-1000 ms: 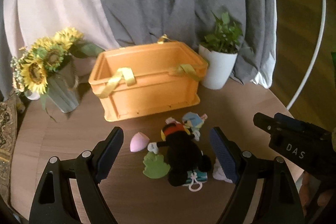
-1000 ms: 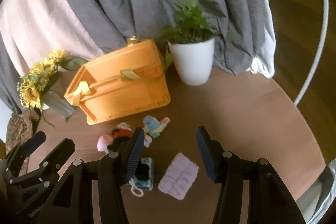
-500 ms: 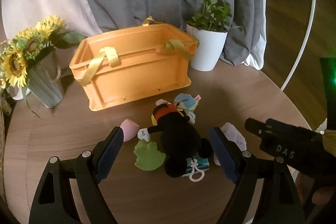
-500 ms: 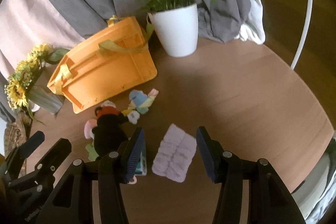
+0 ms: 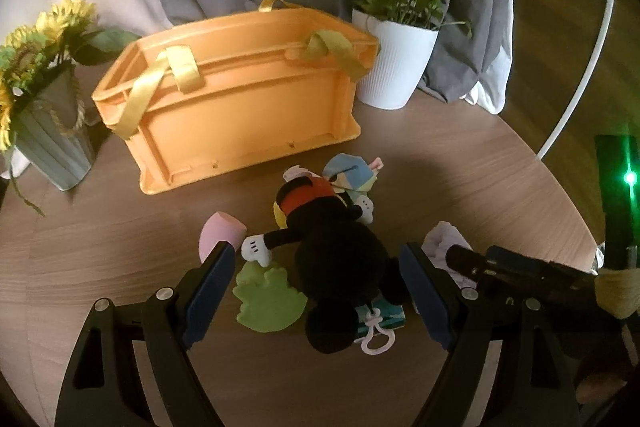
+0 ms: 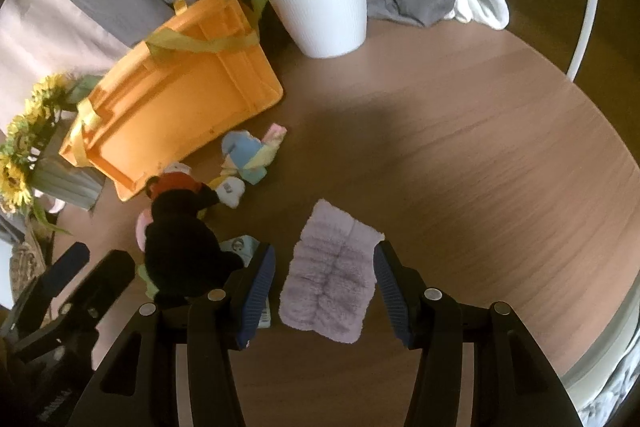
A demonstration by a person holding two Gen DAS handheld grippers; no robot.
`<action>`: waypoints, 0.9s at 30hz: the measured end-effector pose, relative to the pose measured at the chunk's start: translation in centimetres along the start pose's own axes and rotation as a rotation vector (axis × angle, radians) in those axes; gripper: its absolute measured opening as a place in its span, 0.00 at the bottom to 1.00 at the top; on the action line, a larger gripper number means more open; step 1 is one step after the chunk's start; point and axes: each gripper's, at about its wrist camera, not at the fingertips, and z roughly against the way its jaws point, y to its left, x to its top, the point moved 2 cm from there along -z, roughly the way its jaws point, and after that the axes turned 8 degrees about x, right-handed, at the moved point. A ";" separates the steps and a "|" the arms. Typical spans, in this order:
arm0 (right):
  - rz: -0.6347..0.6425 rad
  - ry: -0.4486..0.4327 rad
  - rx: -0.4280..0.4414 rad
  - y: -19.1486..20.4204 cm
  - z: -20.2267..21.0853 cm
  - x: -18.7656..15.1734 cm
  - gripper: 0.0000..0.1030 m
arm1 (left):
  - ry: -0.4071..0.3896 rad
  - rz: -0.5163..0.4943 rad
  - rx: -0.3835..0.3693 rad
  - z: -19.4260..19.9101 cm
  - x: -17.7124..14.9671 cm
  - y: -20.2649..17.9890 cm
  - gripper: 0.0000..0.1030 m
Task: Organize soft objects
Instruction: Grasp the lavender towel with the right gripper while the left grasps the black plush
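Both your grippers have descended, fingers released: left gripper (image 5: 316,283) straddling the black plush (image 5: 336,259) at lower centre, right gripper (image 6: 324,287) the lilac cloth (image 6: 332,275), both ungrasped.

On the surface (image 6: 460,155) are one orange crate (image 5: 240,99), one white plant pot (image 5: 394,65), one vase of sunflowers (image 5: 48,139), one black plush mouse (image 5: 332,251), one lilac cloth (image 6: 332,275), one pink sponge (image 5: 218,233), one green sponge (image 5: 266,301) and two claws.

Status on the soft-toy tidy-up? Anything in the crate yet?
Nothing looks done: every soft item visible lies on the table, outside the orange crate, whose inside isn't visible. In hand: nothing gripped. The left gripper is open astride the black plush; the right gripper is open astride the lilac cloth. Left: grasp and move everything.
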 end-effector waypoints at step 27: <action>-0.039 0.099 0.013 -2.0 -4.9 0.2 0.49 | 0.131 -0.015 -0.016 -6.1 0.0 -2.0 0.70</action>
